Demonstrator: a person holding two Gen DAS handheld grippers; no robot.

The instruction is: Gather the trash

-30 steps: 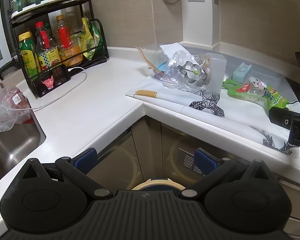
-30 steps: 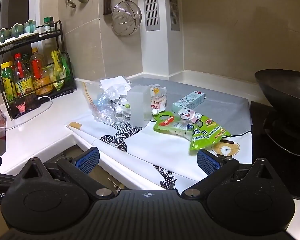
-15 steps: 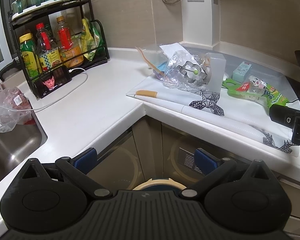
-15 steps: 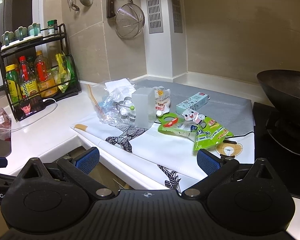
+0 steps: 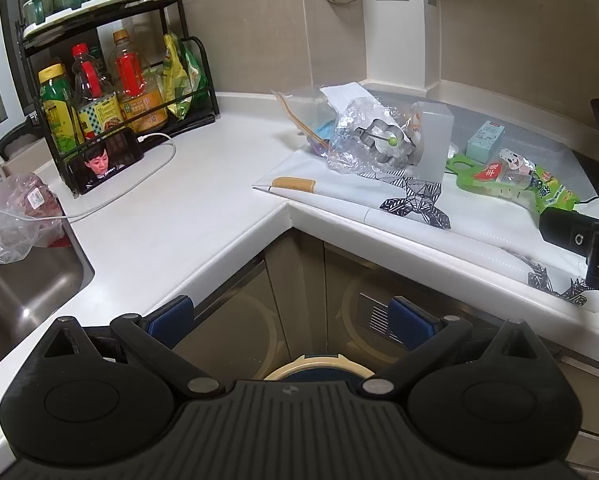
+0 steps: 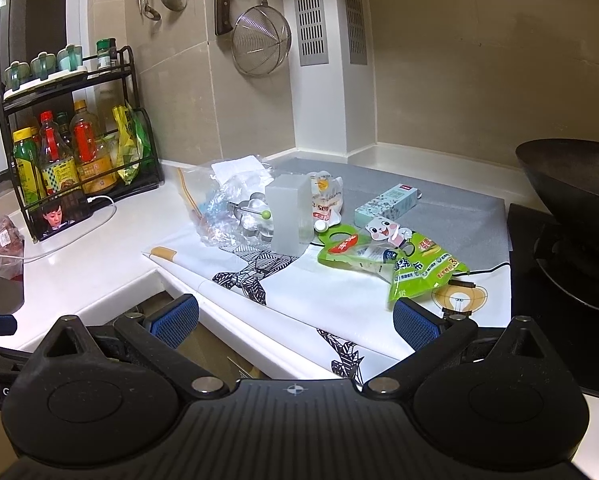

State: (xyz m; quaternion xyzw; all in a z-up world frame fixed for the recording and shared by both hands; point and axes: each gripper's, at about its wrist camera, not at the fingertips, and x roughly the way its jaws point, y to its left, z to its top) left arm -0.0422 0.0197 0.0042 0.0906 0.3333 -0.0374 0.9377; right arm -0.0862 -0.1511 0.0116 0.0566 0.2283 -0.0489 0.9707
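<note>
Trash lies on a patterned white mat (image 6: 299, 300) on the counter: a crumpled clear plastic bag (image 6: 227, 208) (image 5: 355, 136), a frosted grey box (image 6: 289, 216) (image 5: 433, 140), a green wrapper (image 6: 415, 264) (image 5: 515, 180), a white pouch (image 6: 325, 200) and a small teal carton (image 6: 387, 202) (image 5: 485, 140). My right gripper (image 6: 293, 320) is open, low at the counter's front edge, short of the trash. My left gripper (image 5: 291, 316) is open too, below the counter corner, over a round bin rim (image 5: 315, 366). Both hold nothing.
A black rack (image 5: 111, 92) of bottles stands at the back left, with a phone (image 5: 107, 164) and its cable. A sink (image 5: 19, 292) holds a plastic bag (image 5: 15, 216). A black wok (image 6: 575, 184) sits on the stove at right. Utensils hang on the wall (image 6: 259, 40).
Both grippers have drifted slightly; the right view has risen and come a little nearer the trash. Nothing on the counter has moved and both grippers stay open.
</note>
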